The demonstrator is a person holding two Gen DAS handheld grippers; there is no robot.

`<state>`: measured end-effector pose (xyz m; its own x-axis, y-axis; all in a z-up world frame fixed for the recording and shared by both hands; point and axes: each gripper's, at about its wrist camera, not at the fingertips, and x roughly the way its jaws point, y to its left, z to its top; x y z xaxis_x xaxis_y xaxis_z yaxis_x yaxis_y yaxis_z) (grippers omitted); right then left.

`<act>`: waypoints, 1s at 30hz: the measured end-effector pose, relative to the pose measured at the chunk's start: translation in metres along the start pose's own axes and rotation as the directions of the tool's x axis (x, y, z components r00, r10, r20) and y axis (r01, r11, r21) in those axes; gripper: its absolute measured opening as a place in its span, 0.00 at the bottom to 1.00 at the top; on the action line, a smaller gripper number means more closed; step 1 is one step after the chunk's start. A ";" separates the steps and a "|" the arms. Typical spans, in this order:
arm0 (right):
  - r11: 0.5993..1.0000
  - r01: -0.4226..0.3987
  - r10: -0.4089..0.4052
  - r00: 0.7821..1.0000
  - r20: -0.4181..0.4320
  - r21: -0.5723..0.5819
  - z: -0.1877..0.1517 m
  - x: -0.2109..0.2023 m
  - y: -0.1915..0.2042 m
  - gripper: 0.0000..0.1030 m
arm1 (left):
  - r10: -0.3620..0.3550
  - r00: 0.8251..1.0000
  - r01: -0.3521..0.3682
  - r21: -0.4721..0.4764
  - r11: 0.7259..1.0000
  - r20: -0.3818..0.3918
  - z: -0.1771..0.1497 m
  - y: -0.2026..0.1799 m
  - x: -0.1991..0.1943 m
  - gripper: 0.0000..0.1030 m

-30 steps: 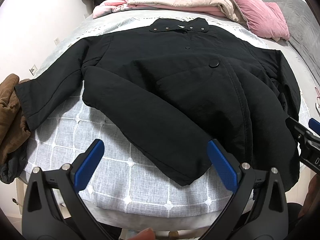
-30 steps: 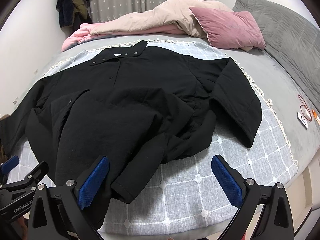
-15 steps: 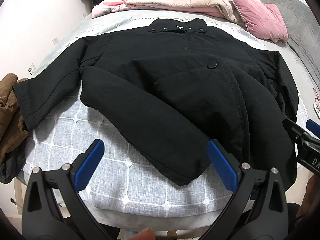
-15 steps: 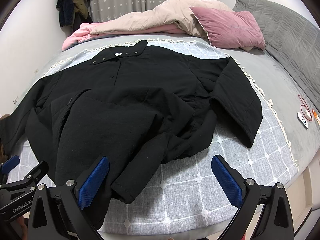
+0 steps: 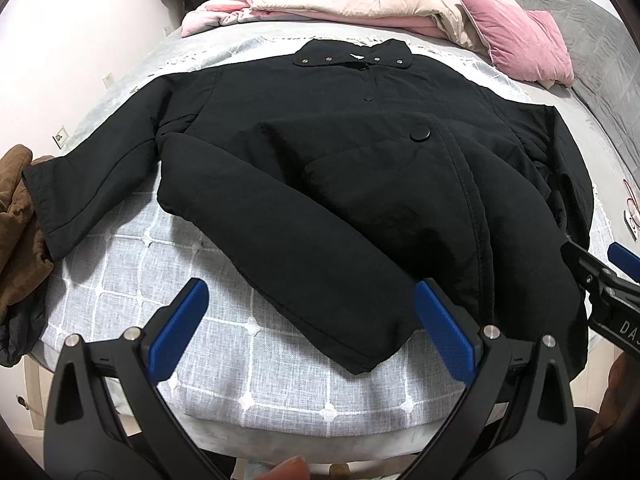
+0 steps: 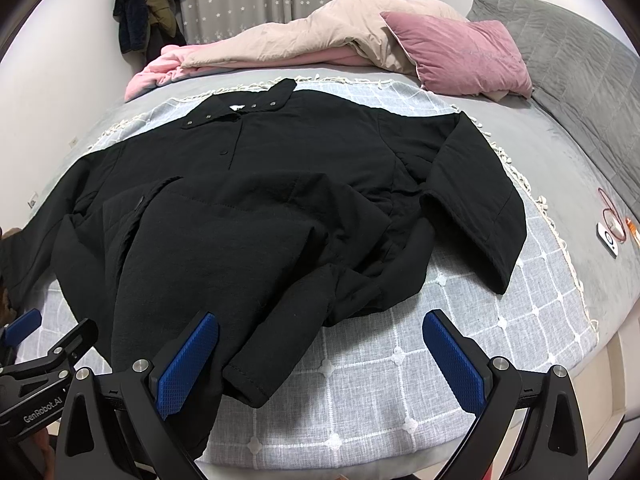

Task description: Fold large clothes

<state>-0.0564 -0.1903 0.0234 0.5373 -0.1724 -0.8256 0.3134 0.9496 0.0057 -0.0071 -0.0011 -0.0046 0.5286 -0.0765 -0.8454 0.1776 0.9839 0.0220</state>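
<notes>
— Jacket first: where does it lie in the left wrist view?
— A black jacket (image 5: 328,168) lies spread front-up on a grey checked blanket (image 5: 132,276) that covers the bed (image 5: 576,128). Its collar (image 5: 352,56) points toward the far pillows and its hem toward the camera. One sleeve (image 5: 92,184) stretches out to the left side of the picture; the other is folded across the body, with its cuff (image 5: 360,348) near the blanket's near edge.
— And the left hand-held gripper (image 5: 312,328)?
— It hangs over the near edge of the bed, its blue pads wide apart and holding nothing. The folded cuff lies just beyond the gap between them. A brown garment (image 5: 16,216) sits at the left edge of the frame.
— What does the right wrist view add?
— It shows the same jacket from the other side. The outstretched sleeve (image 6: 476,196) lies flat on the blanket at the right of the picture, and the folded sleeve ends just ahead of the near pad. The right hand-held gripper (image 6: 320,360) is also spread wide and empty, above the blanket's edge. A pink pillow (image 6: 456,52) and a beige duvet (image 6: 288,40) are heaped at the head of the bed, well apart from the jacket. The left hand-held gripper shows at the lower left corner.
</notes>
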 end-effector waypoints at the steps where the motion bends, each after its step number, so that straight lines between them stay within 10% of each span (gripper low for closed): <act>1: 1.000 0.000 0.000 1.000 0.000 0.000 0.000 0.000 0.000 1.00 | -0.001 1.000 0.001 -0.001 1.000 0.000 0.000 0.000 0.000 0.99; 20: 1.000 -0.008 0.008 1.000 -0.003 0.007 0.000 0.001 -0.001 1.00 | -0.014 1.000 0.014 -0.018 1.000 0.019 0.001 0.006 0.000 0.99; 30: 0.972 -0.215 0.211 0.976 0.049 0.095 0.023 -0.012 -0.044 1.00 | -0.070 0.986 0.067 0.026 0.997 0.149 0.032 0.037 -0.013 0.99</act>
<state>-0.0584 -0.2362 0.0464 0.6287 0.0196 -0.7774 0.2637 0.9351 0.2368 0.0193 0.0308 0.0244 0.6324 -0.1687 -0.7560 0.2340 0.9720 -0.0211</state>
